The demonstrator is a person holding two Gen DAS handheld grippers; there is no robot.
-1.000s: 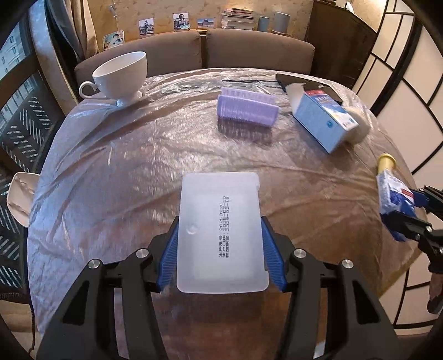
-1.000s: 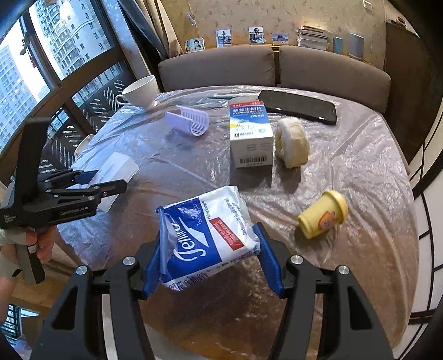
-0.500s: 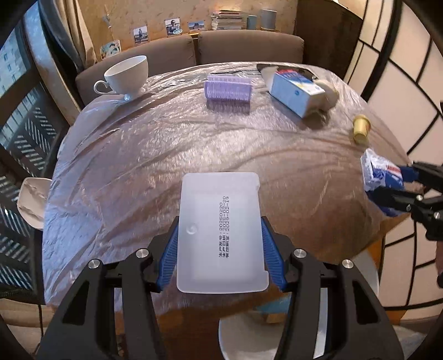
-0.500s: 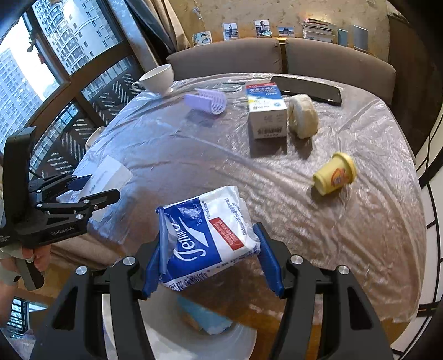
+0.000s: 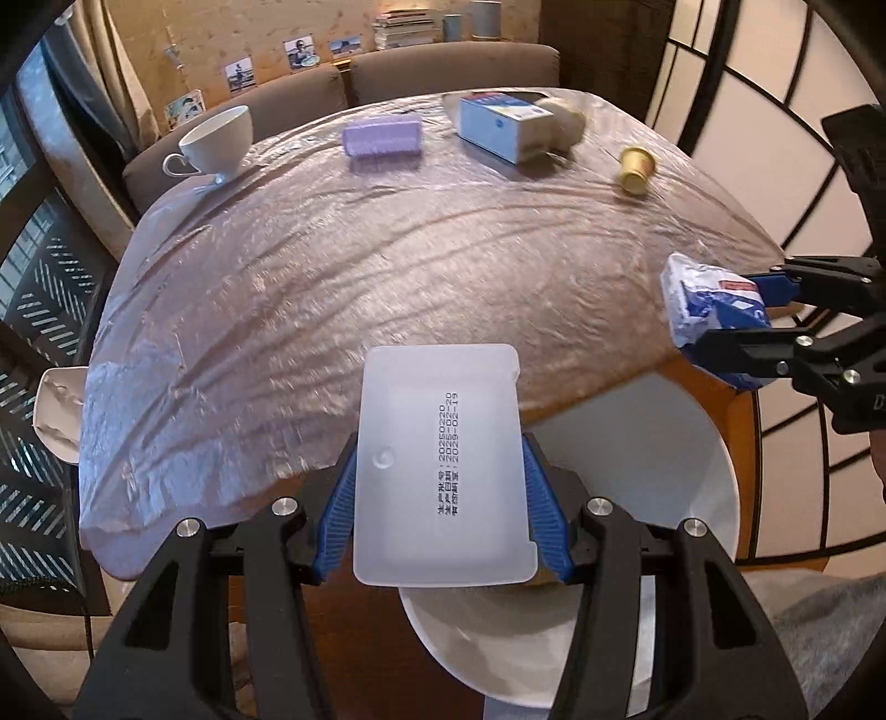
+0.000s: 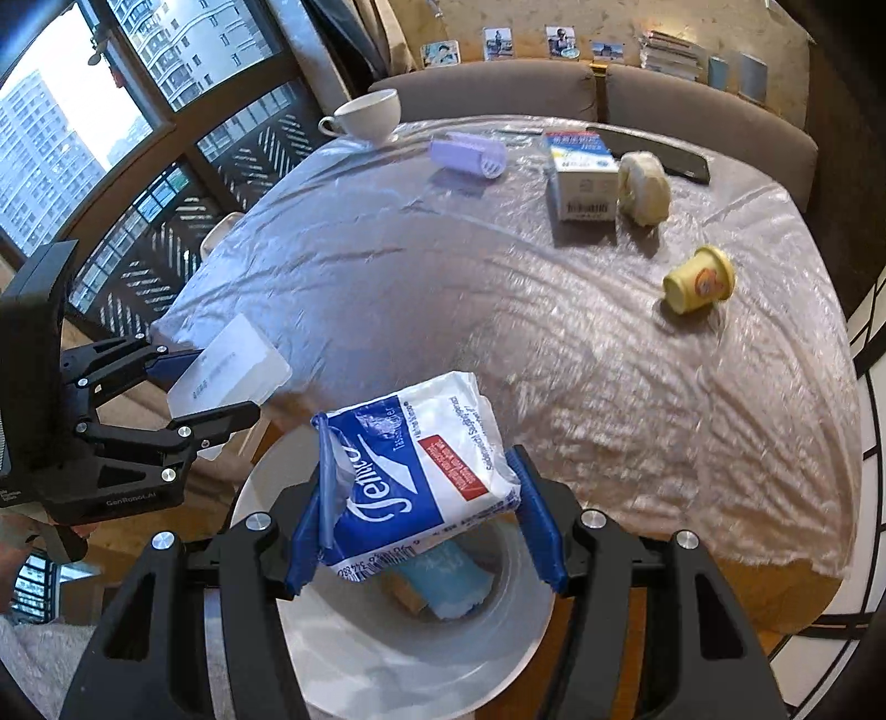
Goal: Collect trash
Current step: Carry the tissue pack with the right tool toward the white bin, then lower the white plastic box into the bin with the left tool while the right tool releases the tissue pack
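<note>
Over the white bin (image 6: 387, 653) beside the bench (image 5: 387, 249), the right claw (image 6: 423, 520) clenches a soft, light tissue pack (image 6: 421, 476) across its middle; it looks squashy. The left claw (image 5: 437, 498) grips a stiff, slick-looking frosted tray (image 5: 440, 471) by its side edges.

Round table (image 6: 554, 343) under clear plastic sheeting; brown sofa (image 6: 692, 105) behind it – photographs (image 6: 498, 41) and stacked books (image 6: 670, 52) on the ledge above. Large windows (image 6: 83, 111) at left, daylight, high-rises outside. Panelled screen (image 5: 736, 111) at right.
</note>
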